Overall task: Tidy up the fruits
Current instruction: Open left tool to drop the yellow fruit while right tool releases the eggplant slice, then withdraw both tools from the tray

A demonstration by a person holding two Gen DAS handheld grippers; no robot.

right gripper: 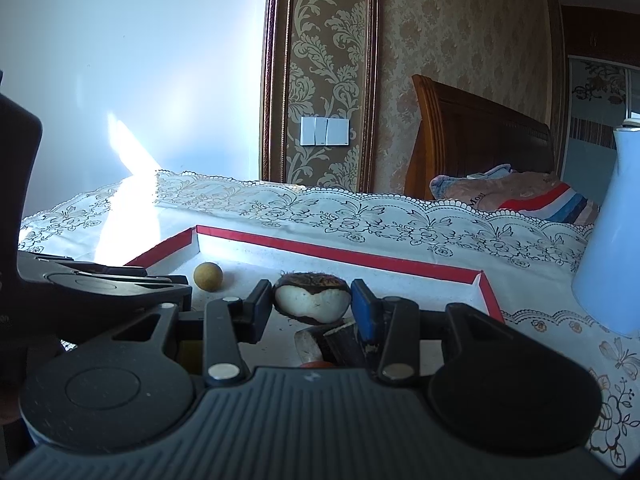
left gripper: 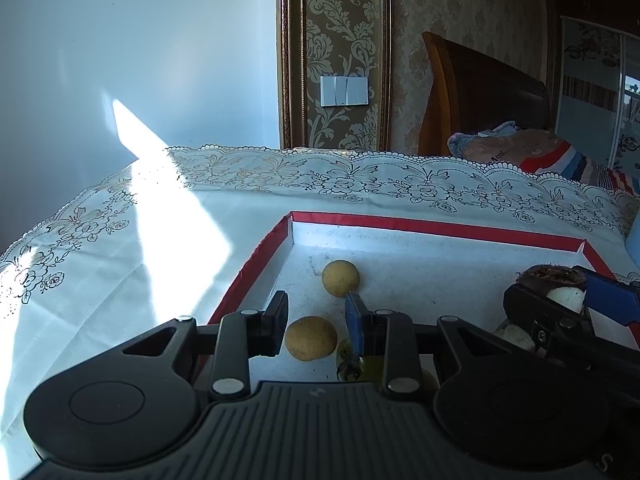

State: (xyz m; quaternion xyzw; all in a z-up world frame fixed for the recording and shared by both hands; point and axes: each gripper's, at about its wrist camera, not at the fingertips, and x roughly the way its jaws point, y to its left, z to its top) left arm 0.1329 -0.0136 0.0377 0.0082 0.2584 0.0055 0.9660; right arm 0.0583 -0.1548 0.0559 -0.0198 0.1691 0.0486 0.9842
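The right tongs (right gripper: 311, 306) pinch a split mangosteen (right gripper: 312, 298) while the left tongs (left gripper: 316, 322) seemingly clamp a longan (left gripper: 311, 338), so either round fruit could squirt free

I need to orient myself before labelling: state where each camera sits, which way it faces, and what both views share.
Left wrist: rides the left tongs, looking forward and slightly down into the red-rimmed tray; its own fingers flank a yellow fruit; the right tongs enter at right.
Right wrist: rides the right tongs, facing likewise; its fingers hold a dark-shelled white fruit; the left tongs show at left.
Shared: tray, far round fruit, lace tablecloth, light switch, headboard.
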